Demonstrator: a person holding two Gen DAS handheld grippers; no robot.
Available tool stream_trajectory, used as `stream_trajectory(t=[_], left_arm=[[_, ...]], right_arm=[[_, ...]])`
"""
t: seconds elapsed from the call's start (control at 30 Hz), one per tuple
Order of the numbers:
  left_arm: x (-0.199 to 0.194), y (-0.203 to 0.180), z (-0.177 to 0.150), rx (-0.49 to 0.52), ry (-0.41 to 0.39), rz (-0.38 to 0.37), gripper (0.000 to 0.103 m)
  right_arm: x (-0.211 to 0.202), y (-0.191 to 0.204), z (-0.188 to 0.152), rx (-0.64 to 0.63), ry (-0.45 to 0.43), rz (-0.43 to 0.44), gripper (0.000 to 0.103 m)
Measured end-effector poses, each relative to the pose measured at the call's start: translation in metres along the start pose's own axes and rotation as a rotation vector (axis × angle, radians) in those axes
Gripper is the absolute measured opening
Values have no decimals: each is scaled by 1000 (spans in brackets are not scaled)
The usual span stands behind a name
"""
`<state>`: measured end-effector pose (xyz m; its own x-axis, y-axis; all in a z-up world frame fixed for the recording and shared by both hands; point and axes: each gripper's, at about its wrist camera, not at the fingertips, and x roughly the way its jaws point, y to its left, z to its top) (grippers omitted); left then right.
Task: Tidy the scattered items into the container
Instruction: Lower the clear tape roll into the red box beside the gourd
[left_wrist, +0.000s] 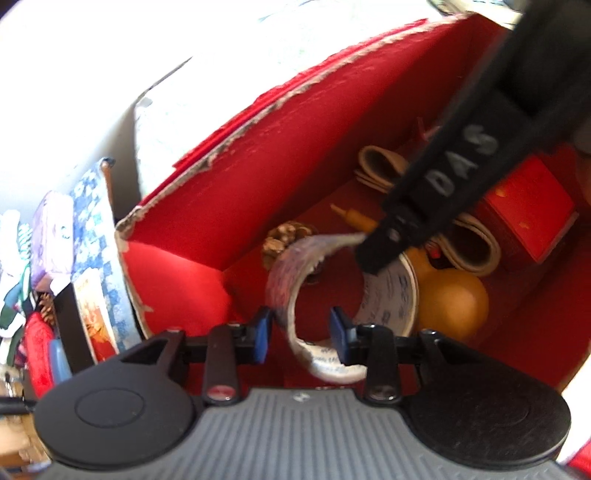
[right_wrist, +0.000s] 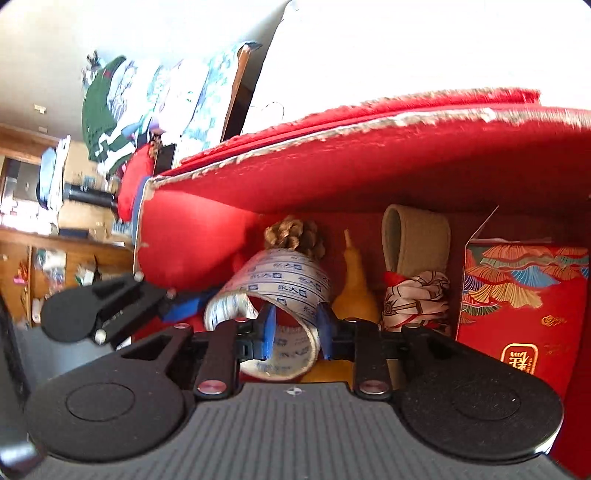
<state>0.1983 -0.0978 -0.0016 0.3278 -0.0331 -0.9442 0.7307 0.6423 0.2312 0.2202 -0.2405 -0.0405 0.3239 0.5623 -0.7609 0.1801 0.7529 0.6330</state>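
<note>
A roll of printed tape (left_wrist: 384, 295) (right_wrist: 280, 284) sits inside the red box (left_wrist: 229, 206) (right_wrist: 369, 162). My left gripper (left_wrist: 302, 334) straddles the near wall of the roll, blue pads either side with a gap, so it is open. My right gripper (right_wrist: 295, 332) has its blue pads on both sides of the roll's wall and is shut on it. It shows as a black arm in the left wrist view (left_wrist: 376, 254). A loose tape tail (left_wrist: 332, 242) sticks up from the roll.
The box also holds a pine cone (right_wrist: 295, 234), a yellow gourd (right_wrist: 354, 291), a folded beige band (right_wrist: 417, 236), a patterned cloth bundle (right_wrist: 417, 299) and a red gift box (right_wrist: 524, 306). Clothes and shelves (right_wrist: 74, 229) lie left of the box.
</note>
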Motion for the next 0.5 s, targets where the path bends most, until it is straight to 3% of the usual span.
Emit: stream_trajectory(t=[0.13,0.3,0.5], left_arm=[[-3,-5,-4,33,4,-11,35],[-11,20,1,-24,-19,-41,33],[-30,17,-2,-31,-21,-62,31]], right_arm=[[0,-4,2,9,11,-9,23],[-13,3,-2,-29,-2,-7,18],[-10,13,-6,-104,81,-27,17]])
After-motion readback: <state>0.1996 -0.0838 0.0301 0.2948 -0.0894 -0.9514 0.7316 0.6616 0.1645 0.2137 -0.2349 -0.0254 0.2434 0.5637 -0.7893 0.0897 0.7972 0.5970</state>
